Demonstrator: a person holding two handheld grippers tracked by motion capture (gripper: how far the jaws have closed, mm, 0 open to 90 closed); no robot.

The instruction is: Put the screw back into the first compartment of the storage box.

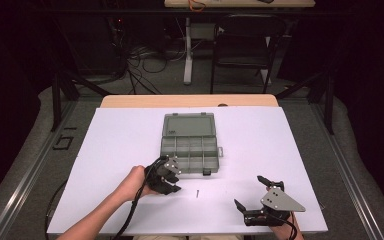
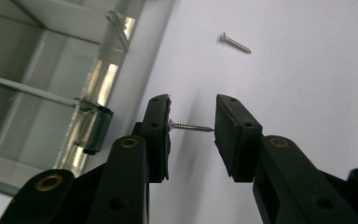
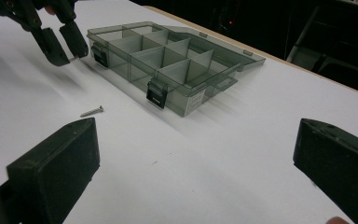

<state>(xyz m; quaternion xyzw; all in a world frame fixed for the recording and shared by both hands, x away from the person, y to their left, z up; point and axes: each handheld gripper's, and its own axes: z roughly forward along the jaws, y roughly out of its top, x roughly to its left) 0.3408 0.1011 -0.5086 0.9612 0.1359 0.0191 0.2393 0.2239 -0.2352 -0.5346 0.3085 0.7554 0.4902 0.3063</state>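
I've got a small screw [image 2: 192, 127] pinched lengthwise between my left gripper's [image 2: 192, 128] 2 pads, head against one pad, tip against the other, held just above the white table [image 1: 290, 150]. Beyond those fingertips, a 2nd screw [image 2: 235, 43] lies flat on the table, apart from everything. In the high view that loose screw [image 1: 198, 193] sits just to the right of my left gripper [image 1: 172, 187], between the 2 grippers.

Off to the side of my left jaws is the grey compartment box [image 2: 42, 79], its lid swung open flat behind it, a black latch on the front wall close to the near jaw. From above, the box [image 1: 190, 145] lies just beyond the left gripper, near the table's middle.

My right gripper [image 1: 252, 192] rests low near the table's near edge, jaws spread wide with nothing between them. Looking along its pads [image 3: 56, 168], I see the loose screw [image 3: 92, 111] ahead and the box [image 3: 168, 65] farther on.
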